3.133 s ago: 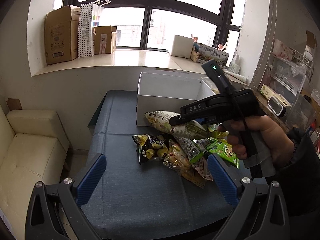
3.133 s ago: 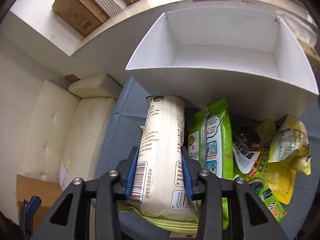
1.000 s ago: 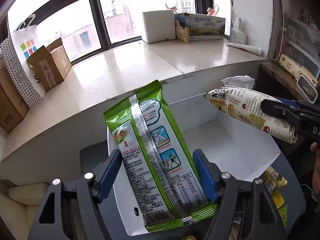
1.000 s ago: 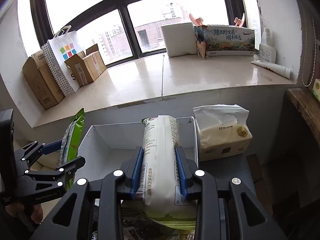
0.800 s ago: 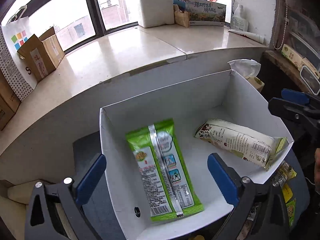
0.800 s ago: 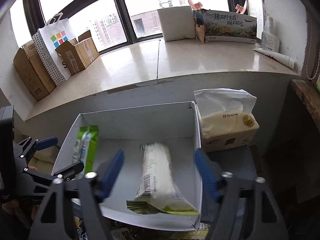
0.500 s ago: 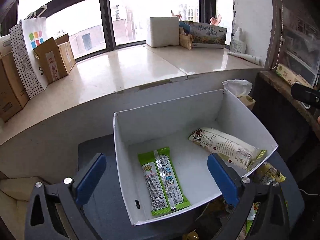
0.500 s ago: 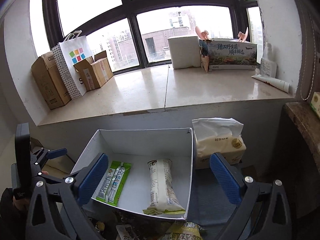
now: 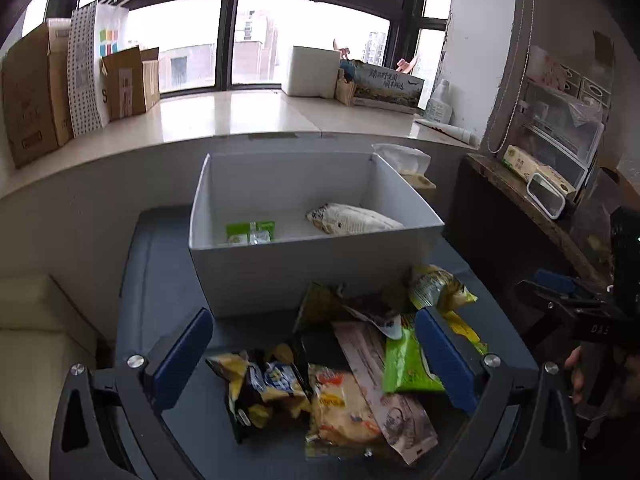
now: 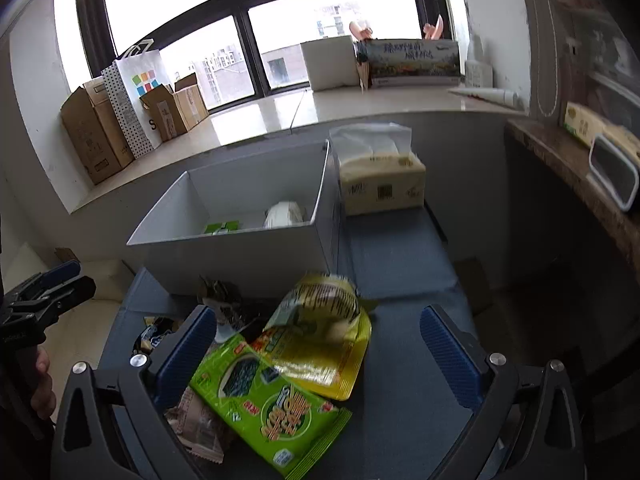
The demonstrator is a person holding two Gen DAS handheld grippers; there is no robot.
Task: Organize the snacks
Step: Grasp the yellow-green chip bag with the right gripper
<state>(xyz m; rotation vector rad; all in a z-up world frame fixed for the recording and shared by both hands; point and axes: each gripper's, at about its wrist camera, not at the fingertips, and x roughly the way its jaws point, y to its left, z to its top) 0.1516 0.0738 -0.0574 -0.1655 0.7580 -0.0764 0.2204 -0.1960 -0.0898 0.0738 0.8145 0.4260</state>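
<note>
Sitting at the back of the blue-grey worktop [image 9: 168, 320]: a white open-topped box [image 9: 304, 272], pushed up against the wall under the windowsill. Holding two packets only: a green snack packet [image 9: 250, 233] flat on the floor toward its left, and a long white snack bag [image 9: 354, 220] lying on its side toward the right, the two apart. Just beside the box's right wall, a soft tissue pack [image 10: 380, 184] with a tissue sticking up (outside the box, not in it).

In front of the box, loose on the worktop, a heap of snack packets [image 9: 332, 376]: a yellow-and-black bag, an orange-yellow one, a pale printed wrapper, a crumpled dark one. Clearer in the right wrist view, a bright green packet [image 10: 264, 408] partly under a yellow bag [image 10: 320, 340].

Left gripper [image 9: 312, 360] over the heap with blue fingers [image 9: 182, 354] spread wide, having just finished opening, nothing clamped. Right gripper [image 10: 318, 358] likewise spread wide after opening, hanging above the green and yellow bags without pressing them.
</note>
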